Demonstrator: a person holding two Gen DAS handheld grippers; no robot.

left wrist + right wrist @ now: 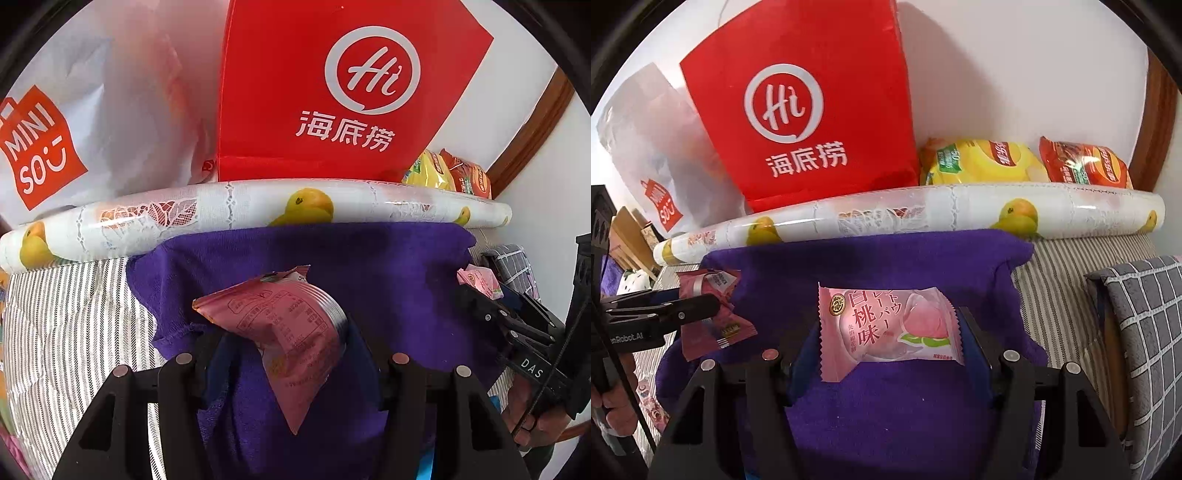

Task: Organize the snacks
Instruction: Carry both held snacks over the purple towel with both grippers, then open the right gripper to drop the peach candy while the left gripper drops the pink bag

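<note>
Between the fingers of the left tool [286, 354] sits a dark pink snack packet [291, 332], clamped at its sides and held tilted, back label facing the camera, one crimped end pointing down. Same packet shows in the right wrist view [716, 314], pinched at the tip of the left tool out at the left edge.

Right tool [886, 343] is clamped on a pale pink peach snack packet [886, 328], held level, printed face toward the camera, a finger pressing each crimped end. From the left wrist view only a corner of that packet [478, 282] shows past the right tool's black fingers [480, 306].

Both packets are held above a purple towel [886, 258] spread over a striped cloth [1060, 291]. Cannot tell whether either packet touches the towel.

Just behind the towel lies a long roll with an orange-fruit print [923, 218], running left to right. Behind the roll stands a red paper bag [812, 110] with a white round logo, and left of it a white plastic bag [55, 147] with an orange shop mark. Right of the red bag, against the wall, lie a yellow snack bag [982, 162] and a red snack bag [1086, 166], side by side and touching. A grey checked cushion [1145, 332] sits at the far right on the striped cloth.
</note>
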